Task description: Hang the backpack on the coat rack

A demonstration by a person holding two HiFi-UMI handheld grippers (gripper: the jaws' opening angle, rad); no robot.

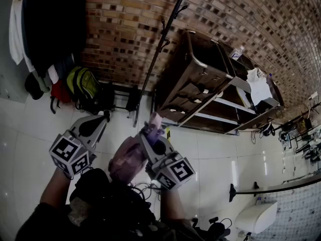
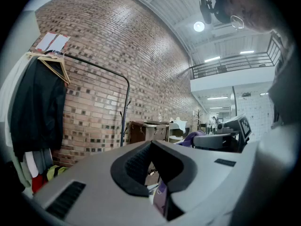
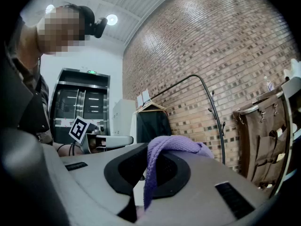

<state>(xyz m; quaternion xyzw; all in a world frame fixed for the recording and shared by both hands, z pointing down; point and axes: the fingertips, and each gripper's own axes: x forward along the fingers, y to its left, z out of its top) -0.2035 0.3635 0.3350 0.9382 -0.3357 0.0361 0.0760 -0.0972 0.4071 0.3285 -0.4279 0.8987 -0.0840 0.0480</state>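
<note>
Gripper on the right [image 1: 153, 122] is pinching the purple strap [image 3: 162, 147] tight between its jaws, with the loop draping over its nose. The pinkish backpack [image 1: 126, 159] is hanging from it just below centre frame, close against the person. Over at lower left, the left gripper [image 1: 104, 117] is pointing upward with its jaws together and, from what I'm seeing, gripping nothing. So the pick-up is looking done, but the hanging isn't. The coat rack [image 1: 164, 44] is standing well apart, a black pole slanting up the middle of the frame against the brick wall, with nothing showing on its hooks. To my eye, the carry across and the looping of the strap over a hook are both remaining.
</note>
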